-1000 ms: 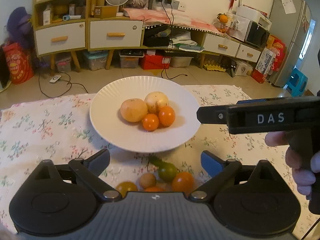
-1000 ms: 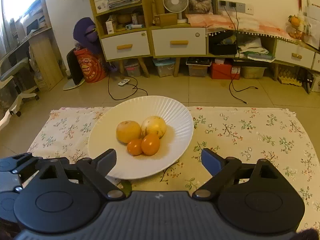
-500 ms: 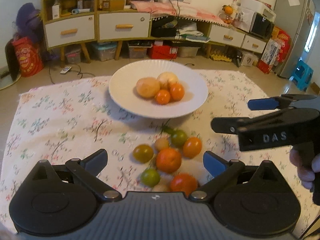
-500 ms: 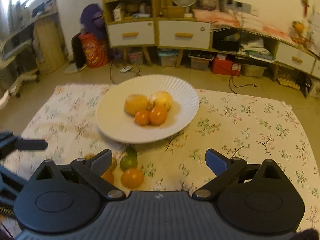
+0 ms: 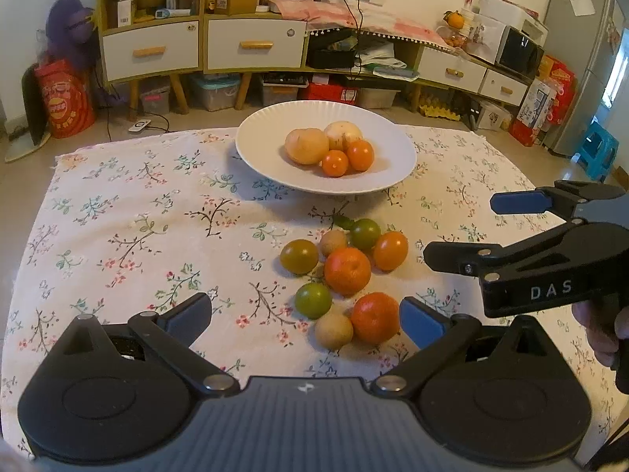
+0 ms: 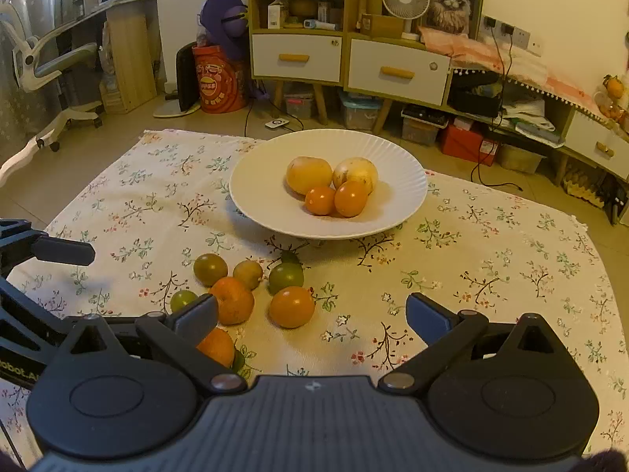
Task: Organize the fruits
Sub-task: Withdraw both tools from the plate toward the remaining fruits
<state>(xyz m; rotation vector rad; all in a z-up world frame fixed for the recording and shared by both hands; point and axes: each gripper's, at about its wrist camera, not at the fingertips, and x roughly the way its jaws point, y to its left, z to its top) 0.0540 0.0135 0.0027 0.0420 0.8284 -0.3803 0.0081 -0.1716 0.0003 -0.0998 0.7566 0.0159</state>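
Note:
A white plate [image 5: 275,165] [image 6: 401,212] on the flowered cloth holds several fruits: two pale yellow ones and two small orange ones [image 5: 334,163] [image 6: 350,198]. In front of it lies a loose cluster of several orange, green and tan fruits [image 5: 347,270] [image 6: 291,306]. My left gripper [image 5: 304,314] is open and empty above the near side of the cluster. My right gripper [image 6: 312,314] is open and empty, above the cloth to the right of the cluster; it also shows side-on in the left wrist view [image 5: 460,230].
The flowered cloth [image 5: 118,236] covers the low table. Behind it stand drawer cabinets [image 5: 251,45], storage boxes, a red bag [image 5: 65,98], a fridge [image 5: 582,59] and a blue stool [image 5: 595,155]. An office chair [image 6: 47,78] stands far left.
Both grippers have pulled back and up from the plate. The loose fruit cluster has come fully into view. Both stay open and empty.

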